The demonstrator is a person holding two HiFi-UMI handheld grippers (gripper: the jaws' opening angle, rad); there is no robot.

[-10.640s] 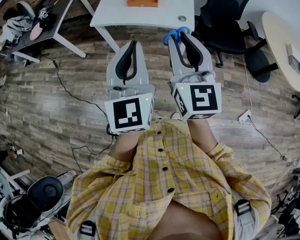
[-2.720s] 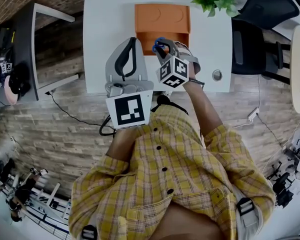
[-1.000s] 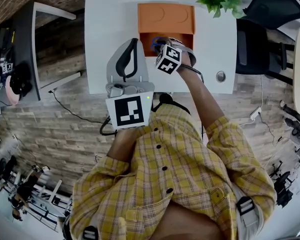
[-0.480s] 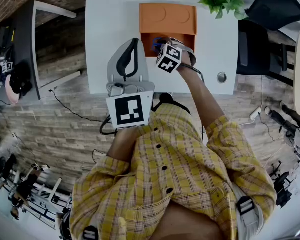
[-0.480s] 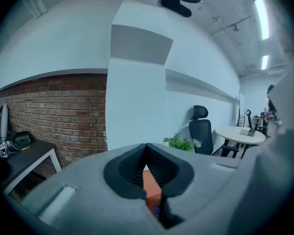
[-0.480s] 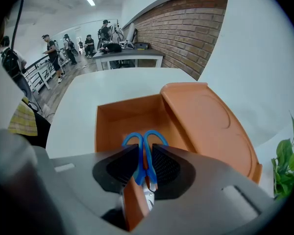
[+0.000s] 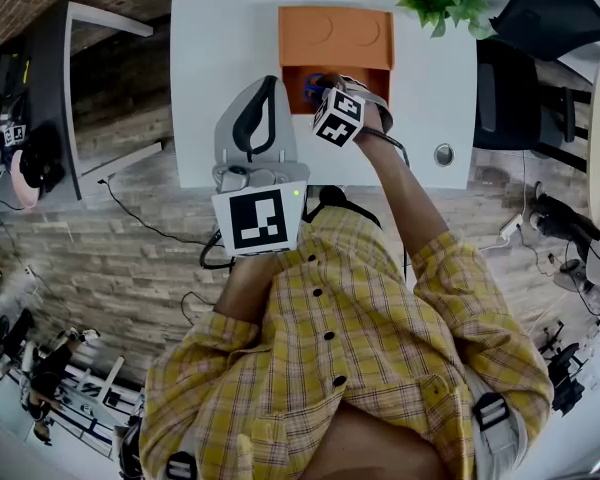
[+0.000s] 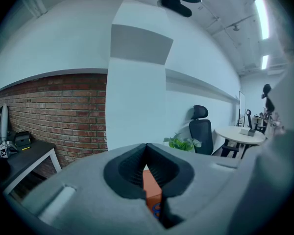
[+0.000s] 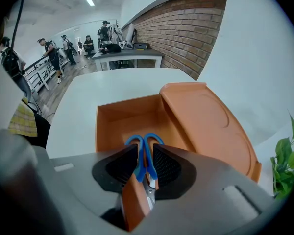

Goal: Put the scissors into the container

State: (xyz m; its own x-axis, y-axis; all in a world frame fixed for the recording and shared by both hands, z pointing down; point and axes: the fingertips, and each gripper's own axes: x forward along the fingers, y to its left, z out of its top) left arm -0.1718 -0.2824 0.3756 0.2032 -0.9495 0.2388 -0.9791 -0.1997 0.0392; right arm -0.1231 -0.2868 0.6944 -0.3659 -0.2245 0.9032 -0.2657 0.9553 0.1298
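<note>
Since a second ago the right gripper (image 7: 318,86) has barely shifted. It stays tipped down over the open orange plastic box with a hinged lid (image 7: 335,36) on the white bench (image 7: 220,28).

Right gripper view: the blue-handled steel scissors (image 9: 143,153) stand between the fingers (image 9: 118,166), handle loops leading, pointed into the box's open compartment. The fingers are opening, and the pads look to be just parting from the handles. Whether the loops touch the box floor I cannot tell.

Left gripper (image 7: 268,83): held beside the box, fingers (image 8: 130,168) pressed together on nothing.

Progress, as I judge it: carry and lowering are done and the release is under way. What is left is for the scissors to drop clear and settle inside, then for the gripper to withdraw.
</note>
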